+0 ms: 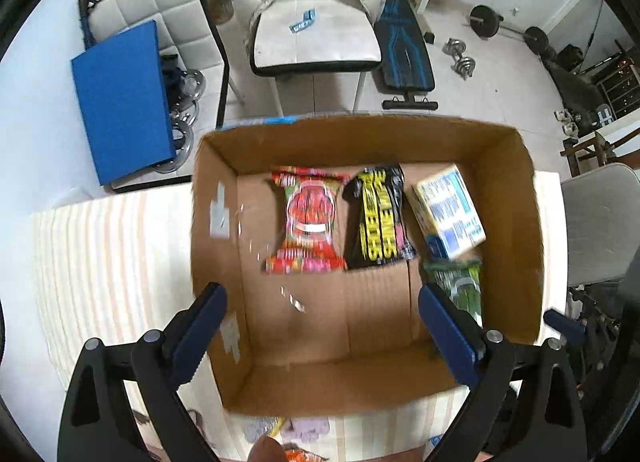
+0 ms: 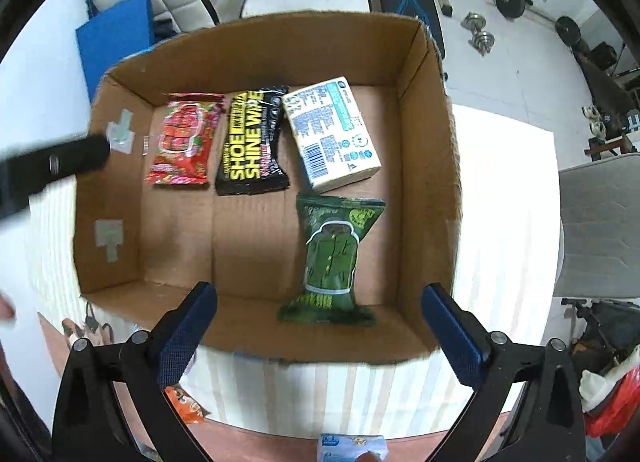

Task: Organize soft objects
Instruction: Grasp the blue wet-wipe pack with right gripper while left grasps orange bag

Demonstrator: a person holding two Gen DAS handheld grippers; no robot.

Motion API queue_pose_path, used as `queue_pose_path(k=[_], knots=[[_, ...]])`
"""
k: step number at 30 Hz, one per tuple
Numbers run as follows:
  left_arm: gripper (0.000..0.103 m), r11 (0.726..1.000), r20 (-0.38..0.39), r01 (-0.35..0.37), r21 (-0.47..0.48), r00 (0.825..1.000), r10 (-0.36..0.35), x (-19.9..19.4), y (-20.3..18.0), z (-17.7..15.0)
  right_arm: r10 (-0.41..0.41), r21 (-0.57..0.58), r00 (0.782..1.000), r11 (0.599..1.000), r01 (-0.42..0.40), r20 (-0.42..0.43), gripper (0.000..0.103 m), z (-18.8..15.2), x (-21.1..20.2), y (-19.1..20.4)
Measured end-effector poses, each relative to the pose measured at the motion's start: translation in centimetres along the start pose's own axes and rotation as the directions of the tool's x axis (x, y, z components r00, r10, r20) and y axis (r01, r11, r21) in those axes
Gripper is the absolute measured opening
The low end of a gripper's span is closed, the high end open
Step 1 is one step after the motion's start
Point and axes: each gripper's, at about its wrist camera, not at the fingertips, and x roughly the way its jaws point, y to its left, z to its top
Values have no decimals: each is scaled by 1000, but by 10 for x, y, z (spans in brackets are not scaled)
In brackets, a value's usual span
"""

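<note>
Inside the cardboard box (image 2: 424,150), four soft packs are laid flat.

From left to right along the far wall are seen a red pack (image 2: 185,139), a black shoe-wipe pack (image 2: 253,142) and a white-blue pack (image 2: 331,133); a green pack (image 2: 331,258) lies nearer. The left gripper (image 1: 322,336) and right gripper (image 2: 318,336) are held spread wide, nothing grasped.

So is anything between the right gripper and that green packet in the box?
Only the cardboard box's near wall, low in front. The right gripper hangs open above it, and nothing covers the green packet from above.
</note>
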Motion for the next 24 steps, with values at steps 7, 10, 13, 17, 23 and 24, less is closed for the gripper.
queue_pose_path(k=[7, 10, 13, 17, 23, 24], knots=[[98, 999, 77, -48, -3, 996, 48, -28, -2, -69, -25, -23, 993, 999, 28, 115, 103, -42, -42, 3], [98, 999, 114, -26, -33, 993, 30, -43, 0, -91, -30, -31, 986, 999, 35, 166, 103, -61, -58, 5], [98, 998, 154, -19, -56, 988, 27, -62, 1, -106, -20, -35, 978, 999, 28, 206, 103, -79, -73, 5], [98, 997, 218, -31, -73, 975, 47, -89, 0, -125, -9, -36, 965, 999, 19, 262, 103, -99, -97, 4], [98, 993, 277, -51, -111, 958, 80, -120, -3, -155, 67, -34, 953, 998, -59, 295, 103, -127, -122, -7], [98, 991, 276, -56, -125, 957, 89, -121, -2, -162, 84, -36, 955, 996, -77, 283, 103, -134, -121, -9]])
